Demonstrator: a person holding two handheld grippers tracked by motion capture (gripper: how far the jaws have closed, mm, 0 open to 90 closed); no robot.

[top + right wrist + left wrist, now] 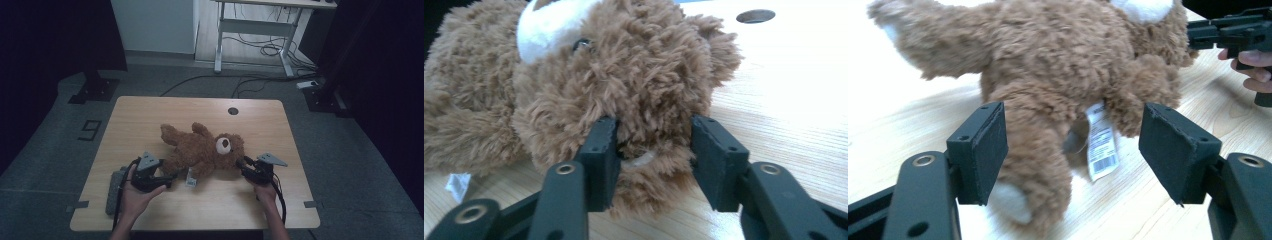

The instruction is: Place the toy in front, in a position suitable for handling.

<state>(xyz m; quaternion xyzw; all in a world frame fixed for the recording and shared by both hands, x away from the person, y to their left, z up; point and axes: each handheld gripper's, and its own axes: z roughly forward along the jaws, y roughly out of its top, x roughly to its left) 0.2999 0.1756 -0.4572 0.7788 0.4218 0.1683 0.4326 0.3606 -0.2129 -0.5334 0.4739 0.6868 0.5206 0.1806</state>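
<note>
From above, a brown teddy bear (202,150) lies mid-table (150,110) between the left gripper (172,176) and right gripper (240,164). The left gripper view shows its jaws spread wide, a furry leg and white tag (1101,141) between them, ungripped. The right gripper view shows its jaws part-open around the bear's ear, fur brushing both pads.

We see a light wooden table (150,115) with a round cable hole (233,111) near its far edge. A grey block (114,192) lies at its near left side. Beyond it on the grey floor (345,145) stand a white desk frame (260,30), loose black cables (260,50) and a painted 9 (90,130).
</note>
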